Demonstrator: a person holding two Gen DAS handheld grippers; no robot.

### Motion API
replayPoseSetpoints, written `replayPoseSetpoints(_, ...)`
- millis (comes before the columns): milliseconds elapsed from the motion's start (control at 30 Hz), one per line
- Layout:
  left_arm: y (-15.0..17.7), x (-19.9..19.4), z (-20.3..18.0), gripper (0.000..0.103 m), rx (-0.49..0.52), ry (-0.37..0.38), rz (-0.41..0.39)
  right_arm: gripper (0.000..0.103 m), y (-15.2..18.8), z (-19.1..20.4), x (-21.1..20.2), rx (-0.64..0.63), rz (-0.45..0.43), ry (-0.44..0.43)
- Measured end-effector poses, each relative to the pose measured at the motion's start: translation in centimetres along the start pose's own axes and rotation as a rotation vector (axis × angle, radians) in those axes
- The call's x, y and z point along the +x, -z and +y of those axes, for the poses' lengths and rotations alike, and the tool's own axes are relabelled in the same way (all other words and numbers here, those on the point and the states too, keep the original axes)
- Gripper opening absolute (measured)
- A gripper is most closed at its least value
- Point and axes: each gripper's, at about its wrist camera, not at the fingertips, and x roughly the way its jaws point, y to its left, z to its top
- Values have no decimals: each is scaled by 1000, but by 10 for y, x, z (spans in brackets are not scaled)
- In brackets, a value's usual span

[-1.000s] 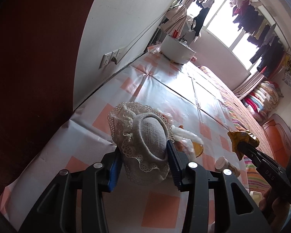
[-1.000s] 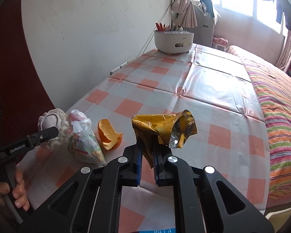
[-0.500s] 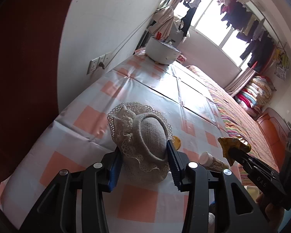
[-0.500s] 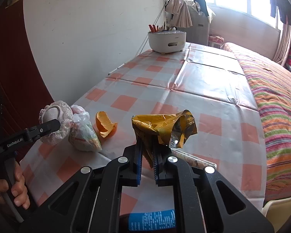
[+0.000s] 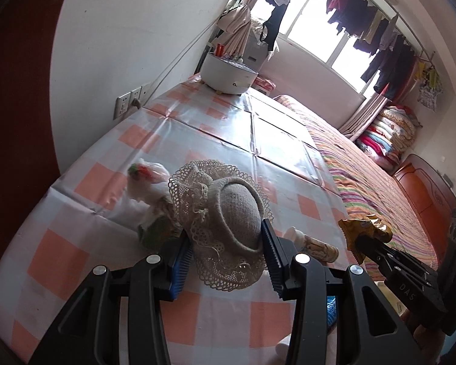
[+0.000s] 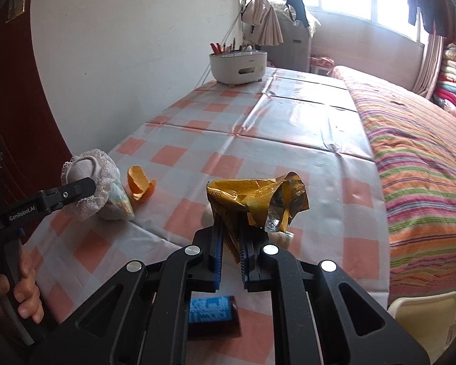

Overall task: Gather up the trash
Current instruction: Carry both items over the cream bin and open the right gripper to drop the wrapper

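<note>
Wrapper (image 6: 255,197), crumpled gold foil, stands clamped between the closed jaws of the right gripper (image 6: 230,251), its long axis upright and its torn mouth flaring to the right, held above the table (image 6: 304,127). Below the jaws lies a blue packet (image 6: 211,310). Left of it, the left gripper (image 5: 225,254) is closed on a lace cap (image 5: 225,210). Just beyond the cap a plastic bag (image 6: 118,202) rests, then orange peel (image 6: 139,182); the left hand is nearer both. Far off stands a white caddy (image 6: 237,68).
</note>
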Motion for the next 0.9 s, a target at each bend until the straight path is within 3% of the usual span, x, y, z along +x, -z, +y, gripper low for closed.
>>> replayPoseSetpoints(900,29,26,-95,42,115,117,53,9,53,-96,-61,123,-18,143)
